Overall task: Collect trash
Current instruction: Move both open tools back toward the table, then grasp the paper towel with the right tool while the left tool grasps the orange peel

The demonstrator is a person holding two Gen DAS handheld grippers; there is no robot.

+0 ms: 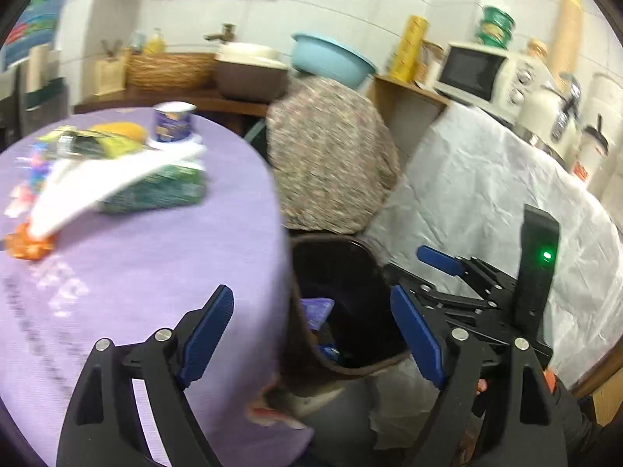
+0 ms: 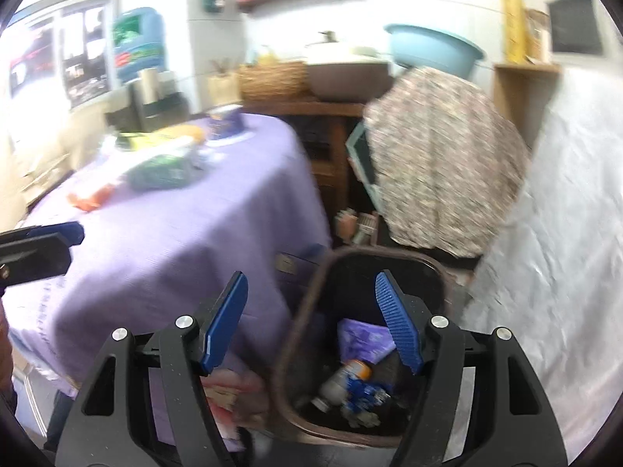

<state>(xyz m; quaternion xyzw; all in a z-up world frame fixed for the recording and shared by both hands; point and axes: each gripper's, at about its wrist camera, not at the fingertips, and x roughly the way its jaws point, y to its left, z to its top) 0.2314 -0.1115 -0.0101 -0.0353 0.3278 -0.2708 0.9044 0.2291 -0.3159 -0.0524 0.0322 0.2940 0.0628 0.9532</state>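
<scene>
A dark trash bin stands on the floor beside the purple-clothed table. In it lie a purple wrapper, a small bottle and a blue wrapper. My right gripper is open and empty, over the bin's near left rim. My left gripper is open and empty, above the table edge and the bin. The right gripper shows in the left wrist view. On the table lie a green packet, white paper, an orange wrapper, a purple cup and yellow packets.
A floral-covered object stands behind the bin. A white-draped counter with a microwave and cookers is at the right. A wooden counter holds a basket, a pot and a blue basin.
</scene>
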